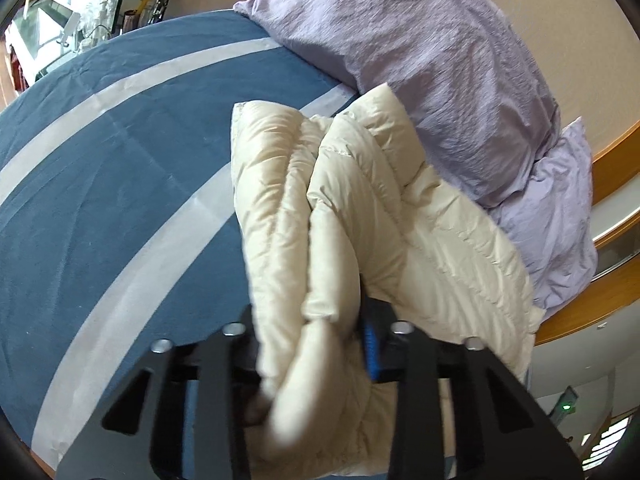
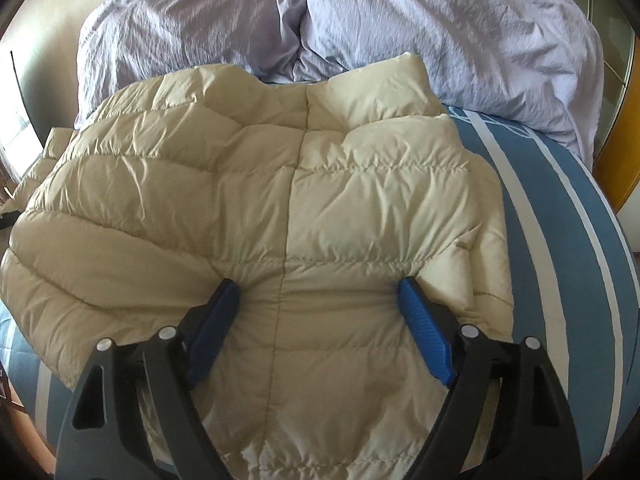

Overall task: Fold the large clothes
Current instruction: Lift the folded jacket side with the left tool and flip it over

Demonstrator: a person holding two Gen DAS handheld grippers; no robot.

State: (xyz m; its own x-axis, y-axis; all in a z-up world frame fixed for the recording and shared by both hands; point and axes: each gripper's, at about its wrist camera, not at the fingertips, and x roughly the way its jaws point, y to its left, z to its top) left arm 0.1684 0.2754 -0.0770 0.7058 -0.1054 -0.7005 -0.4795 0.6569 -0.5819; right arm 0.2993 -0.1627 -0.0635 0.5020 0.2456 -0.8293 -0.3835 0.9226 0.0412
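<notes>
Cream quilted puffer jacket [image 2: 280, 200], the largest thing in both views, lies spread on a blue bed cover with pale stripes [image 1: 100, 168], its collar end toward two lilac pillows [image 2: 440, 20] that sit at the head of the bed against a beige wall. In the left wrist view a thick fold of the jacket [image 1: 304, 208] rises off the cover, bunched toward the camera, with the rest of the garment draped beside the pillows [image 1: 440, 80].

Left gripper [image 1: 316, 344] is clamped on that bunched fold (one blue pad shows at the right of the fabric; the other is hidden behind it). Right gripper [image 2: 320, 320] stands with its jaws wide apart over the flat back panel of the jacket, its blue pads [image 2: 426, 336] pressing down into the quilting on either side of the centre seam, nothing pinched between them.
</notes>
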